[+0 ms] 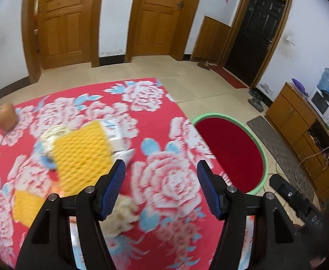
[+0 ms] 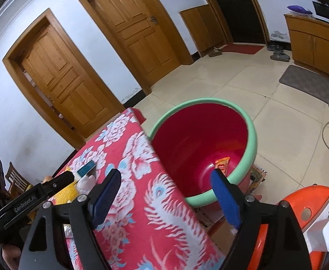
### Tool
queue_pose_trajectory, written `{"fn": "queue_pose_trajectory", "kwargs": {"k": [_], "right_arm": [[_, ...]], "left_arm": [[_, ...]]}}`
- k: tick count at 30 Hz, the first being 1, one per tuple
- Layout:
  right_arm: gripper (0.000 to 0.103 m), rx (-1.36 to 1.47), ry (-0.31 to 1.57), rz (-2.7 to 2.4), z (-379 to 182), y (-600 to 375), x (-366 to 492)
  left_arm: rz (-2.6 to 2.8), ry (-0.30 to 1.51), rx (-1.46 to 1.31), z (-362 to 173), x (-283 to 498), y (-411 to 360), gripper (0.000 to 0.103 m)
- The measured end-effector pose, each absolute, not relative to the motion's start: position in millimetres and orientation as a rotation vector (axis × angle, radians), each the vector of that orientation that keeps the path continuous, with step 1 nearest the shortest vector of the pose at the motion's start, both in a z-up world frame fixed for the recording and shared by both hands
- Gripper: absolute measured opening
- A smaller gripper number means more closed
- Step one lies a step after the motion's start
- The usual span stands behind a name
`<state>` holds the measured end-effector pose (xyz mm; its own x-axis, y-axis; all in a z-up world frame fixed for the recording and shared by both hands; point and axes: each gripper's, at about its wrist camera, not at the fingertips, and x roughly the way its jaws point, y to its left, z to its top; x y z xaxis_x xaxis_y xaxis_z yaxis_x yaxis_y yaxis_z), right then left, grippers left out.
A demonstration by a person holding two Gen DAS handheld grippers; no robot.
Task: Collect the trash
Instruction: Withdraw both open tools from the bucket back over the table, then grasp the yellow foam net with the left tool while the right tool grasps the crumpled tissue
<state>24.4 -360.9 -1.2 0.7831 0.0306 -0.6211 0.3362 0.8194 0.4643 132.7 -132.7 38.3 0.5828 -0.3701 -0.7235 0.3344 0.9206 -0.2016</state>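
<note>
Left tongs (image 1: 161, 190): ribbed blue pads, agape, empty | right tongs (image 2: 166, 198): wide apart, empty | surface (image 1: 164, 175): red floral cloth | yellow mesh foam sleeve (image 1: 83, 150) and crumpled white tissue (image 1: 124, 211) beside left tongs | orange wrapper (image 2: 221, 164) inside glossy red, green-rimmed basin (image 2: 253, 139) beyond right tongs

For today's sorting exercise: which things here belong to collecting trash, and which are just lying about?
Belong to the job:
yellow foam net
crumpled tissue
red basin
orange wrapper inside it

Just lying about:
apple
water bottle
grey mat
orange stool
</note>
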Motion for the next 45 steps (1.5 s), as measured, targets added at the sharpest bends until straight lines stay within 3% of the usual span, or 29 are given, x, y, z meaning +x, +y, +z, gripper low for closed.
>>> {"fn": "queue_pose_trajectory", "kwargs": {"k": [25, 45], "right_arm": [[0.086, 0.38, 0.647, -0.167, 45.6, -301.6, -29.5], [0.086, 0.251, 0.758, -0.02, 26.4, -230.5, 17.8]], "left_arm": [[-0.118, 0.874, -0.138, 14.1, 95.4, 29.5, 0.066], [-0.05, 0.954, -0.151, -31.1, 121.7, 69.6, 0.066]]}}
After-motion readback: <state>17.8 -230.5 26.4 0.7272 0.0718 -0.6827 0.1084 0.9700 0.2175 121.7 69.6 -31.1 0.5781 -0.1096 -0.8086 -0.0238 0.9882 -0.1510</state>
